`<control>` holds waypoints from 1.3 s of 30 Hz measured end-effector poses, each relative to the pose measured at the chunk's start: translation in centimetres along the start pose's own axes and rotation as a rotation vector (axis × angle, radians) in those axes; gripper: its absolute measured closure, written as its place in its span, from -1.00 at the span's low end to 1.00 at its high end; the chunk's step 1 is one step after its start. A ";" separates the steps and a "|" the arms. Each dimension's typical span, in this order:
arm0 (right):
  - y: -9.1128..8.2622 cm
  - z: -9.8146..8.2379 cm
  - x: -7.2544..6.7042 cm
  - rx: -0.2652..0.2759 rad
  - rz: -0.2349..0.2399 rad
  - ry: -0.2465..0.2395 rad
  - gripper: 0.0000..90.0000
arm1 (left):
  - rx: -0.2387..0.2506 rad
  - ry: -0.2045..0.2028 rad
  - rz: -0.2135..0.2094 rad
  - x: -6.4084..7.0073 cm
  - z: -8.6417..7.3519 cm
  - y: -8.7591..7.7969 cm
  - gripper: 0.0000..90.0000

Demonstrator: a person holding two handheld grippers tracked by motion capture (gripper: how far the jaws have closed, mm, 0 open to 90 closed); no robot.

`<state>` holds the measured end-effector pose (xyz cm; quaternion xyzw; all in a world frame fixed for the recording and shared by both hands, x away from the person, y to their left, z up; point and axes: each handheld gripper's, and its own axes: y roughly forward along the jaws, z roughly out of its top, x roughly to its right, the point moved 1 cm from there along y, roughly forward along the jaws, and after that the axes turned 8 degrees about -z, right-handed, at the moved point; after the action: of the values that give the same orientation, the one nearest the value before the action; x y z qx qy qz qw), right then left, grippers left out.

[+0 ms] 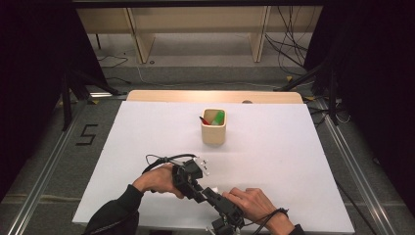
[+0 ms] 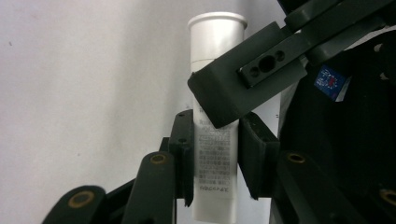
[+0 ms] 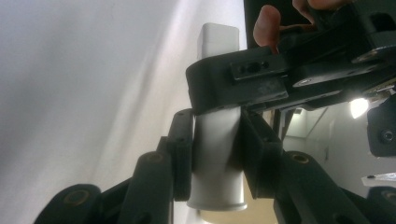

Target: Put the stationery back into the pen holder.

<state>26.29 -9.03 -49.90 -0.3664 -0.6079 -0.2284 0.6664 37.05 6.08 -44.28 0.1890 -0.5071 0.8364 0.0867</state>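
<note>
White tube [image 2: 215,140], pinched by left gripper [image 2: 215,154] and right gripper [image 3: 217,154] together, mid-handling; wooden cup [image 1: 214,128] holds pens, tube apparently unplaced.

White table top [image 1: 147,142] on a pale wooden table edge [image 1: 215,96]. Grey carpeted floor [image 1: 58,166] marked with a black figure 5 [image 1: 87,134]. Metal rails [image 1: 44,171] along both sides. Black curtains [image 1: 34,58] left and right. Light wooden shelving [image 1: 195,29] behind, cables [image 1: 288,44] trailing below.
</note>
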 end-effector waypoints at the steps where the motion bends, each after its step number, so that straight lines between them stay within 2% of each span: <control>1: 0.0 0.0 0.0 0.001 0.000 -0.003 0.51 | 0.001 -0.005 -0.002 0.0 0.0 0.0 0.54; 6: -0.2 0.0 0.1 0.016 0.023 -0.003 0.47 | -0.004 -0.013 -0.022 0.0 -0.1 0.1 0.56; 10: -0.5 -0.3 0.2 0.015 0.019 -0.007 0.24 | -0.012 -0.021 -0.024 0.2 -0.3 0.1 0.56; 13: -0.8 -0.5 0.6 0.009 0.015 0.027 0.08 | -0.009 -0.028 -0.016 0.1 -0.7 -0.2 0.56; 17: -1.3 -1.0 0.9 -0.011 0.005 0.035 0.00 | 0.018 -0.051 -0.005 0.0 -1.4 -0.7 0.56; 21: -1.6 -1.4 1.0 -0.038 0.001 0.080 -0.05 | 0.068 -0.070 0.009 0.0 -2.1 -1.0 0.56; 22: -1.6 -1.5 1.2 -0.028 0.005 0.106 -0.06 | 0.079 -0.075 0.015 0.0 -2.3 -1.1 0.56; 26: -1.9 -2.0 1.8 -0.046 0.001 0.212 -0.08 | 0.142 -0.101 0.043 -0.1 -3.1 -1.5 0.56; 33: -2.0 -3.0 2.4 -0.100 0.016 0.405 -0.13 | 0.279 -0.169 0.136 -0.6 -3.8 -2.5 0.56; 35: -2.1 -3.3 2.6 -0.108 0.041 0.497 -0.14 | 0.330 -0.196 0.157 -0.8 -3.9 -2.7 0.56; 38: -2.2 -3.8 3.0 -0.122 0.068 0.640 -0.17 | 0.377 -0.216 0.196 -1.0 -3.9 -2.8 0.56; 39: -2.2 -4.0 3.1 -0.141 0.067 0.692 -0.19 | 0.387 -0.218 0.210 -1.0 -3.9 -2.8 0.56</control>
<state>27.71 -13.05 -46.33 -0.3325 -0.3165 -0.3583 0.8129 38.01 10.93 -44.03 0.2375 -0.3605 0.8971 -0.0939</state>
